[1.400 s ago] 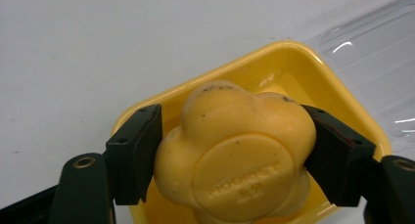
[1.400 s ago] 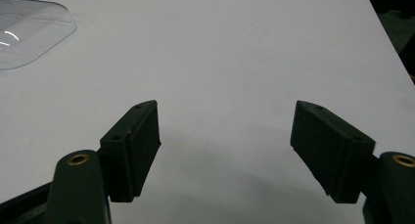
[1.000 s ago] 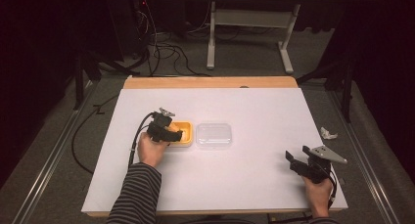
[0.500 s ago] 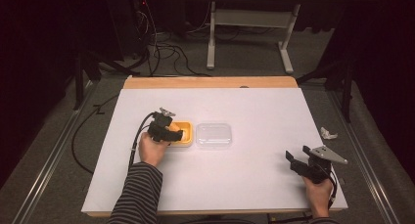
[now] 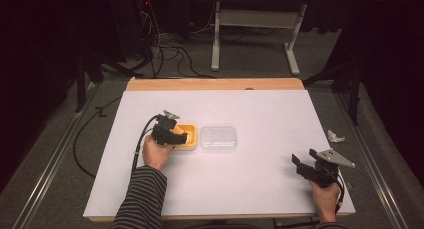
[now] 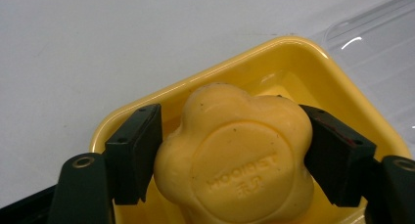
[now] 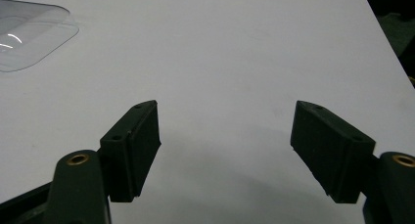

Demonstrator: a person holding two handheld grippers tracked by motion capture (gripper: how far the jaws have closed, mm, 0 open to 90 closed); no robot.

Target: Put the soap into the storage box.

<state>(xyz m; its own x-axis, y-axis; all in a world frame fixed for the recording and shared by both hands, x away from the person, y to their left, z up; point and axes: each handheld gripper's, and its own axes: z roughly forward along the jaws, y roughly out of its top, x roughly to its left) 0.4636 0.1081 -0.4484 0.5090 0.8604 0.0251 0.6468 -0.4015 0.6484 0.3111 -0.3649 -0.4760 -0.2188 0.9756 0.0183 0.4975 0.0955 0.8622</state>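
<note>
With the left gripper (image 6: 234, 160) clamped on the flower-shaped soap (image 6: 235, 155) inside the yellow dish (image 6: 313, 72) left of centre on the table (image 5: 260, 109), lift straight up — clear the rim — while the right gripper (image 7: 225, 150) rests open near the right front corner.

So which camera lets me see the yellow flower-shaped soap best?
The left gripper view: the soap is close up, flower shape and stamped letters plain, pinched between the left hand-held gripper jaws inside the yellow dish. In the high view, that gripper hides the soap.
</note>
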